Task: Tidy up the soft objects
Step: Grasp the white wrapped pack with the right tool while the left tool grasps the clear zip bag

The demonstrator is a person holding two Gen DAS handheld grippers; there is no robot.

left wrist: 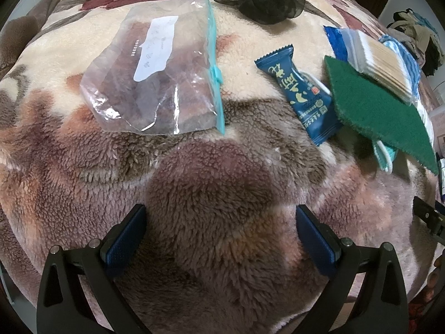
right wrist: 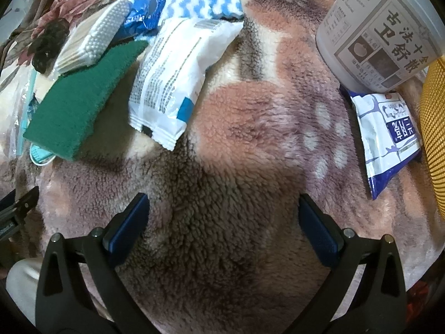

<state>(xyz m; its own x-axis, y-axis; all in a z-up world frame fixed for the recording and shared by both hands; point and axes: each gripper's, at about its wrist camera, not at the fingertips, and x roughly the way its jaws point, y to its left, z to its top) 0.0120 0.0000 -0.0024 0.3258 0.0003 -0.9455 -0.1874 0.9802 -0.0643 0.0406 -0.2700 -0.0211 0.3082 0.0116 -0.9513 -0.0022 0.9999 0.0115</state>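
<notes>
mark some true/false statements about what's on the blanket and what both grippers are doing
1. The left gripper is open and holds nothing. True.
2. The right gripper is shut on the white packet. False: it is open, with the packet lying ahead of it.
3. The cotton swabs lie on the green pad. True.
4. The zip bag rests on the pad. False: it lies apart on the blanket.
5. The jar stands upright. False: it is tipped over.
</notes>
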